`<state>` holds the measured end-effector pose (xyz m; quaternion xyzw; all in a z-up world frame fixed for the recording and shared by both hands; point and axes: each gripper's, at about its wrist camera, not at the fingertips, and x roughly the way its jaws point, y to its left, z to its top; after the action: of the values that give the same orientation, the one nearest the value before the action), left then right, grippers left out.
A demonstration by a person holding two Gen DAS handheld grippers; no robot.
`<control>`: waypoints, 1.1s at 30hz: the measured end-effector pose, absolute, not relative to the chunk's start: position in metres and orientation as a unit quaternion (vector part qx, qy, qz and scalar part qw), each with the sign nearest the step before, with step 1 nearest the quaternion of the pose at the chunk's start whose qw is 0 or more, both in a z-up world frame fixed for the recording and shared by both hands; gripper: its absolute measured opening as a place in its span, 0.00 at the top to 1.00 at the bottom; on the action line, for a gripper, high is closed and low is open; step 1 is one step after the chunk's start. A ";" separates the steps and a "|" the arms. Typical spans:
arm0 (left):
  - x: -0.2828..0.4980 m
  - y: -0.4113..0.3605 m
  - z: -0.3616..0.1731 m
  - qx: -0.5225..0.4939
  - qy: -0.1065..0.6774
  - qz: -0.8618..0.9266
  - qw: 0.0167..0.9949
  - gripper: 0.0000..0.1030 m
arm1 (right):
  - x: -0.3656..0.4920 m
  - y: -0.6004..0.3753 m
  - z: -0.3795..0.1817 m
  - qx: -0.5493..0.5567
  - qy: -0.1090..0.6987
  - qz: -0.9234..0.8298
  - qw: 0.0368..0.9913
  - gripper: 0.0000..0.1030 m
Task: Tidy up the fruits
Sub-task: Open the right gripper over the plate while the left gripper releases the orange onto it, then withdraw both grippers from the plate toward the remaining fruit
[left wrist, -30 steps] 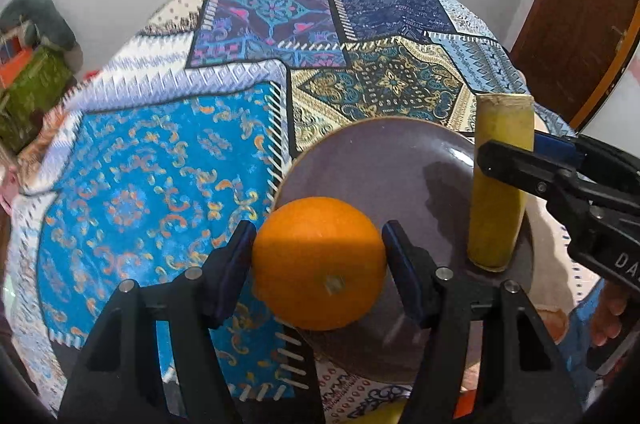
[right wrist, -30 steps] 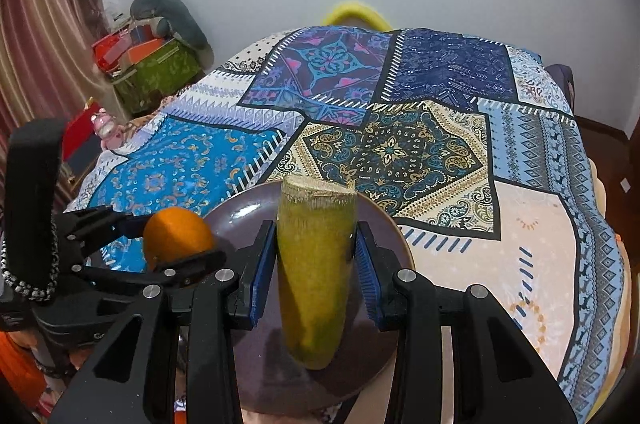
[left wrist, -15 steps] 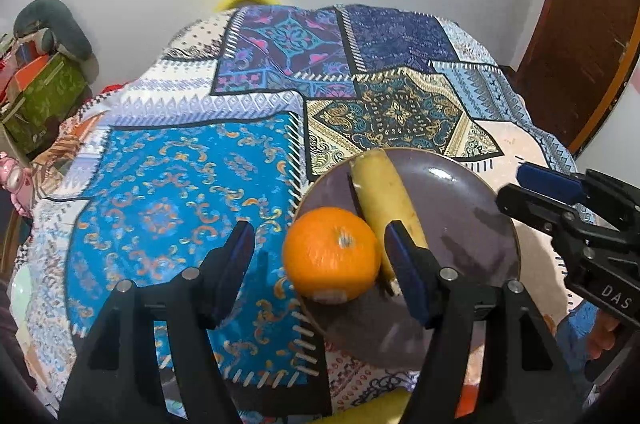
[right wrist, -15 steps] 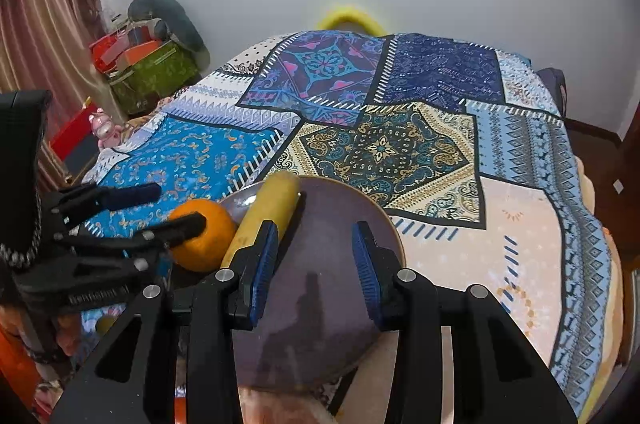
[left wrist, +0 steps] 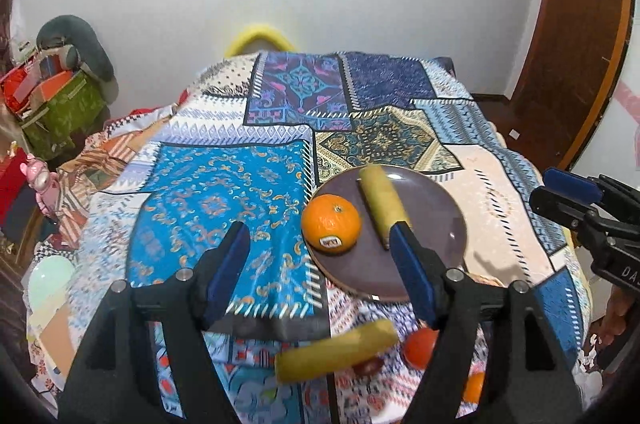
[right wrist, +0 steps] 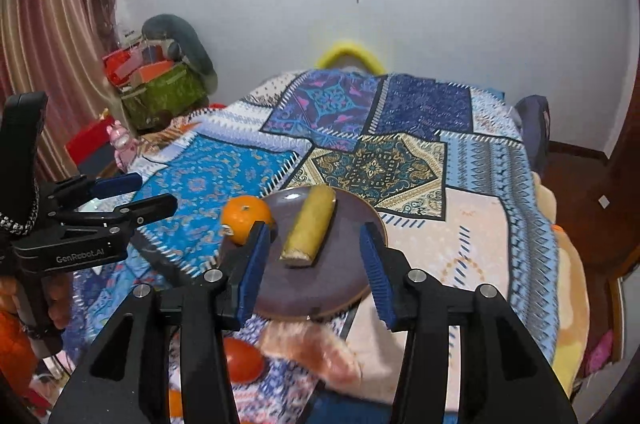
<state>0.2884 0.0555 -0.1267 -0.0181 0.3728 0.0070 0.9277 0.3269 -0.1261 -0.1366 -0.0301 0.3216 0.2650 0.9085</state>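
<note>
**Two open grippers above a plate of fruit**

Two views make up this figure.

Left wrist view. The left gripper [left wrist: 320, 266] hangs above the patchwork bedspread [left wrist: 224, 200] with its jaws spread wide and nothing between them. A dark round plate [left wrist: 432, 252] lies on the cloth. On it sits an orange [left wrist: 331, 224] at the left rim, sticker facing the camera, and just to its right lies a yellow banana piece [left wrist: 382, 202], pointing away from the camera; whether the two touch cannot be told. The right-hand finger [left wrist: 412, 276] overlaps the near end of the banana piece in this view. Nearer the camera, off the plate, lie a second banana piece [left wrist: 336, 350], a red fruit [left wrist: 420, 346] and a small orange fruit [left wrist: 474, 386], all blurred. The right gripper [left wrist: 576, 208] enters from the right edge, well apart from the plate.

Right wrist view. The right gripper [right wrist: 312, 264] is likewise wide open and empty, its fingers framing the plate [right wrist: 320, 288]. The banana piece [right wrist: 308, 230] lies across the middle of the plate, and the orange [right wrist: 246, 218] rests at the plate's left edge. The left gripper [right wrist: 132, 196] appears at the left, jaws parted, clear of the fruit. A red fruit [right wrist: 242, 360] lies below the plate on the bedspread [right wrist: 460, 244].
</note>
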 end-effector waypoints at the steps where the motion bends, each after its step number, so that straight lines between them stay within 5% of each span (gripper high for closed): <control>1: 0.280 0.054 -0.123 -0.016 0.370 0.005 0.929 0.29 | 0.320 -0.129 -0.133 -0.030 0.319 0.264 0.910 0.57; 16: 0.193 0.044 -0.114 -0.026 0.365 -0.007 0.931 0.19 | 0.238 -0.154 -0.121 -0.012 0.300 0.256 0.919 0.48; 33: 0.156 0.043 -0.184 -0.038 0.454 -0.022 0.890 0.18 | 0.208 -0.141 -0.173 -0.032 0.356 0.264 0.896 0.43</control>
<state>0.1559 0.0433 -0.1844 -0.0380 0.4545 -0.0224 0.8897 0.2081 -0.1407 -0.1732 -0.0321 0.3565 0.2637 0.8957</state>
